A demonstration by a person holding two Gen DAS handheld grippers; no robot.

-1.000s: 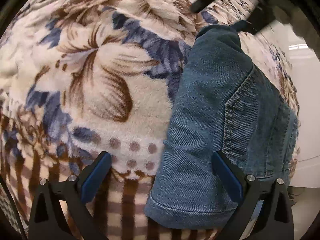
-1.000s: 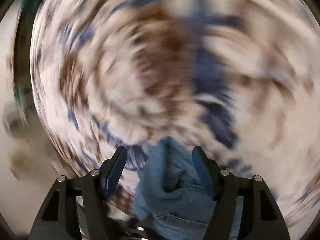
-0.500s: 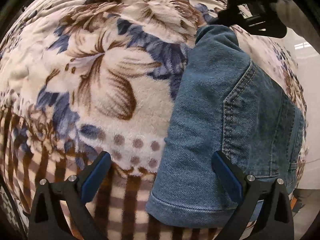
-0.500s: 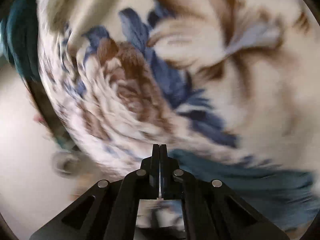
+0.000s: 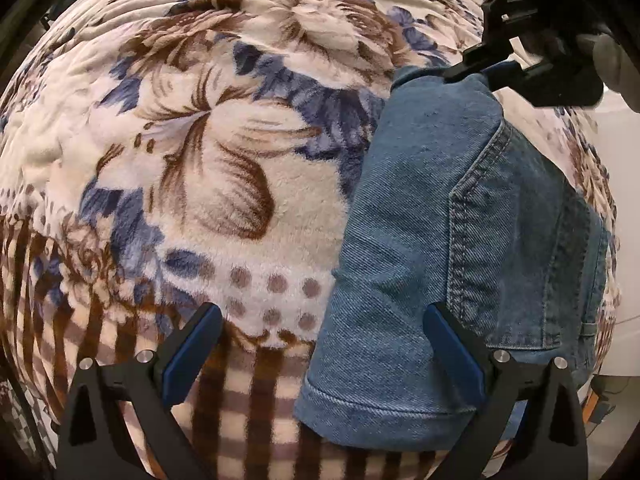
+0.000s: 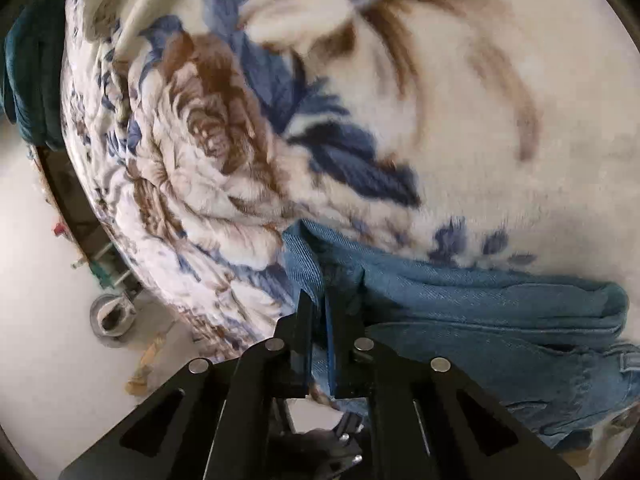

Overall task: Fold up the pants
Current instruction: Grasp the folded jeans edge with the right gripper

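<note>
Folded blue denim pants (image 5: 460, 240) lie on a floral fleece blanket (image 5: 224, 160). My left gripper (image 5: 320, 336) is open just above the pants' near hem; its right finger is over the denim, its left finger over the blanket. My right gripper (image 6: 318, 320) is shut on a denim edge at the far end of the pants (image 6: 460, 312). In the left wrist view the right gripper (image 5: 484, 70) shows at the top right, pinching that far edge.
The blanket (image 6: 440, 100) covers the whole bed. Beyond the bed's edge is a pale floor (image 6: 48, 320) with a small round metal object (image 6: 110, 314). A dark teal cloth (image 6: 28, 72) hangs at the far left.
My right gripper has closed from open and now pinches the far denim edge. My left gripper has stayed open in nearly the same place.
</note>
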